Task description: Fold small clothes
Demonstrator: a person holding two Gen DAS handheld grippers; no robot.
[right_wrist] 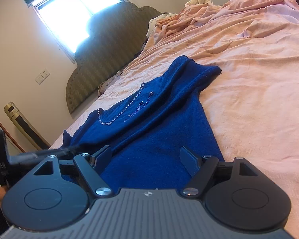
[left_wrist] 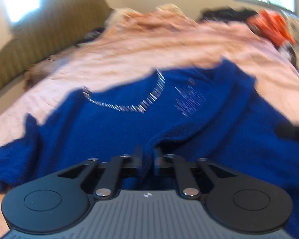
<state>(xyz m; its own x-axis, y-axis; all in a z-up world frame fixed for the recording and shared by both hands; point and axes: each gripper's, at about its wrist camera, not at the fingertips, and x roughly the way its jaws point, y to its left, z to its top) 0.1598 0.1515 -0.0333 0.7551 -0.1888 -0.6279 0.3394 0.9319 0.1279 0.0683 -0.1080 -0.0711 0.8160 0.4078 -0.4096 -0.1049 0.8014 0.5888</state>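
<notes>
Blue sweater (right_wrist: 153, 123) spread on pink-sheeted bed (right_wrist: 259, 75), just ahead of both sets of fingers. Left gripper (left_wrist: 148, 156) narrow, pinching a fold of its blue knit. Right gripper (right_wrist: 147, 159) spread wide, hem between fingers, ungripped.

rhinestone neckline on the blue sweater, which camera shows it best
The right wrist view. There the rhinestone neckline on the blue sweater is sharp enough to make out single stones. The left wrist view shows the neckline more head-on, but motion blur smears the stones into streaks.
</notes>
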